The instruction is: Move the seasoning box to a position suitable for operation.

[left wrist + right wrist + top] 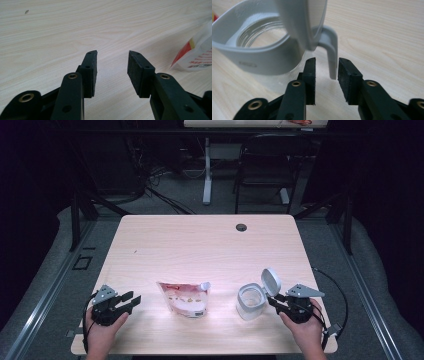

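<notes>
So the jar (pixel 251 301) sits on the table (pixel 200 240) at the right with its flip lid (pixel 271 281) swung up, mouth wide open, I'd guess ready to be filled; the right gripper (pixel 326 68) has its jaws apart around the little handle (pixel 332 53), pads not pressing; the refill pouch (pixel 185 297) lies flat just left of the jar; the left gripper (pixel 131 300) waits open beside it, nothing between its jaws.

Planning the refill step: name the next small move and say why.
Probably bring the left tongs over to the pouch and grip it. The jar stands with its lid flipped up, the right tongs are open around its tab, and the pouch lies untouched.
</notes>
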